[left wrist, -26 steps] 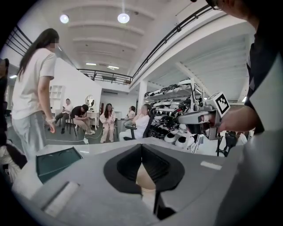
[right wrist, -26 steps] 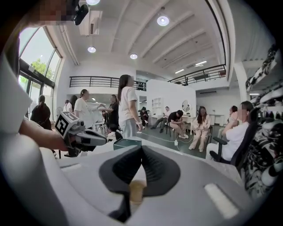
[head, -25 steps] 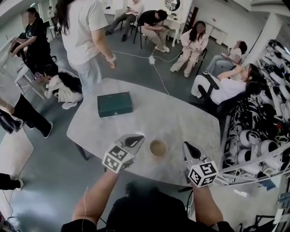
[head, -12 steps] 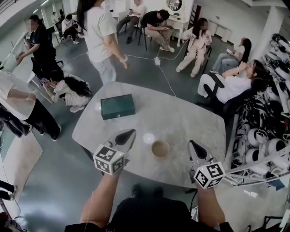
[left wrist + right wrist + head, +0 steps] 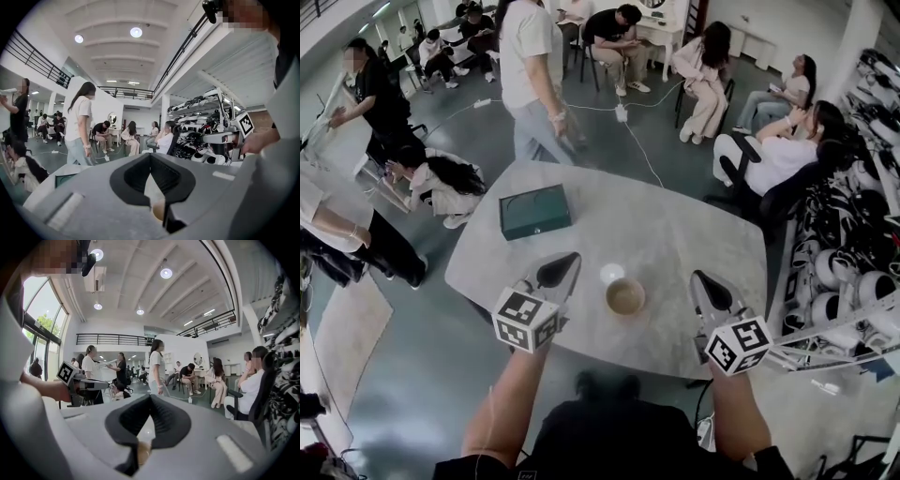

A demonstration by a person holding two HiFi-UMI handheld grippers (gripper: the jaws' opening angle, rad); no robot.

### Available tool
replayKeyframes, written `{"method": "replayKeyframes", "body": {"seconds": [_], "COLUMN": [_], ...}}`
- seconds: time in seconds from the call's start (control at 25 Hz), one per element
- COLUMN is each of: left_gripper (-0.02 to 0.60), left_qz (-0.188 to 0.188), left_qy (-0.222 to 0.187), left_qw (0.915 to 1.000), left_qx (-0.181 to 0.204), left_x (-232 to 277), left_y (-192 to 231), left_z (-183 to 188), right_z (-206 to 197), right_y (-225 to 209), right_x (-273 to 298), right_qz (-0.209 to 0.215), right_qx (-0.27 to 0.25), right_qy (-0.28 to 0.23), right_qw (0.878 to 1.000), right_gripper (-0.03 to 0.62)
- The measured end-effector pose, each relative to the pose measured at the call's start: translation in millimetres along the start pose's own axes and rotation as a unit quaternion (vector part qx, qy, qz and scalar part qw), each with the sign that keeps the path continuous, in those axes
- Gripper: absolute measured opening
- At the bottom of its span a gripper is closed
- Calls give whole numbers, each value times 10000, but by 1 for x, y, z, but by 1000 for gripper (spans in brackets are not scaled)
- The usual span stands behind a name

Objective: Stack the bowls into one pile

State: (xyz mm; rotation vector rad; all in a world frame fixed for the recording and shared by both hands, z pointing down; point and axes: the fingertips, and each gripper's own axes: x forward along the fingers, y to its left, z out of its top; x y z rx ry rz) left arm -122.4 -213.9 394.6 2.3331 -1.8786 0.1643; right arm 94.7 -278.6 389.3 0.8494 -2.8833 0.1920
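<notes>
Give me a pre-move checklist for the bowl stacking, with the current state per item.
1. Left gripper open for a grasp: not ok, shut and empty.
2. Right gripper open: not ok, shut and empty.
3. Brown bowl upright on the table, between the grippers: ok.
4. Second bowl to stack: cannot tell; the white round spot beside it may be a bowl or glare.
5. Green box clear of the bowl: ok.

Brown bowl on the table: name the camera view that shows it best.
Head view. It shows the brown bowl whole from above, open side up, on the grey table. The left and right gripper views each catch only a tan sliver of it, low in frame, the rest hidden.
</notes>
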Motion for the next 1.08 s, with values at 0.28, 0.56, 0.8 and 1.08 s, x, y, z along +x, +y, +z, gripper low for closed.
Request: {"method": "replayKeyframes", "body": {"seconds": [0.28,0.56,0.8,1.08], "left_gripper": [9,9,9,10], "left_qz": [69,35,109,192], "left_qy": [11,172,138,88], "left_qw": [10000,9998,9998,9998], "left_qx": [8,43,22,48], "left_x": [-2,3,3,-3], "left_y": [-2,-11,-8,4], "left_z": [6,-5,-10,-9], "right_z": [13,-10,-15,-6], "right_y": [6,7,4,8], "right_x": [-3,-4,-2,4], "right_qz": [73,150,200,248], "right_qx": [-211,-55,-2,-99], "right_qy": [-133,68,150,119], "right_qw": [9997,9998,9997,9996], "right_gripper": [3,3,3,2]}}
